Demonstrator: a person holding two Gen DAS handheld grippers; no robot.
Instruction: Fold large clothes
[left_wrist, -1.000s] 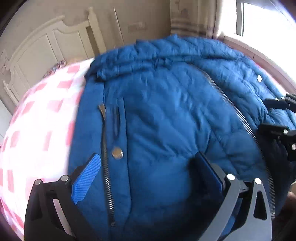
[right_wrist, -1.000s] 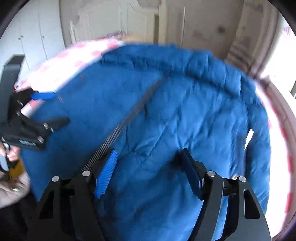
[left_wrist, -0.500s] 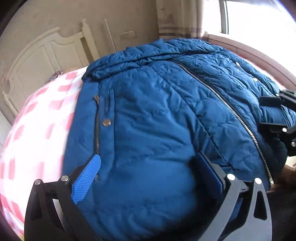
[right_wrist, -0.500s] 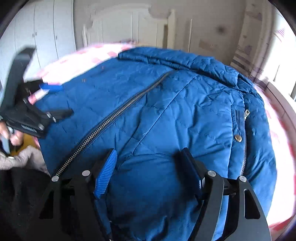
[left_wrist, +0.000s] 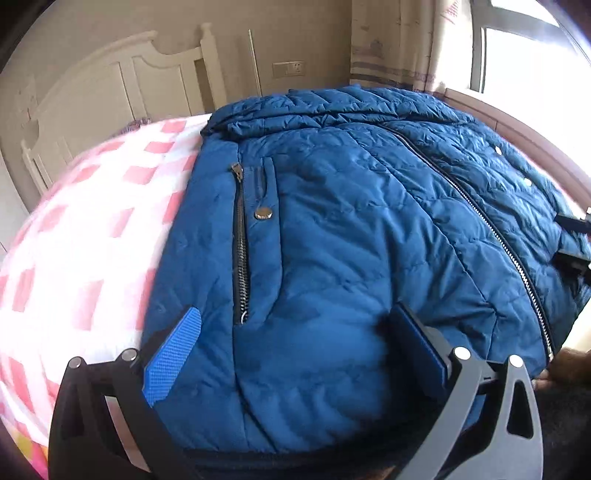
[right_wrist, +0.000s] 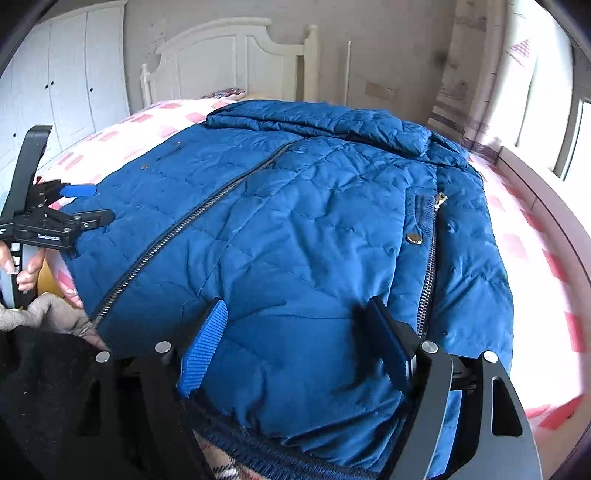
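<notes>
My left gripper (left_wrist: 295, 347) stands apart over the blue jacket (left_wrist: 351, 240) spread on the checked bed (left_wrist: 92, 229); only this view shows its left pocket zipper (left_wrist: 240, 251). My right gripper (right_wrist: 295, 343) is opening, hem between the pads, and only here the white wardrobe (right_wrist: 70, 81) shows.

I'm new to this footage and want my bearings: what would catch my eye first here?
A big blue quilted jacket fills both views, lying zipped up on a pink-and-white checked bedspread. Its long silver front zipper runs diagonally across it. A white headboard stands behind.
</notes>
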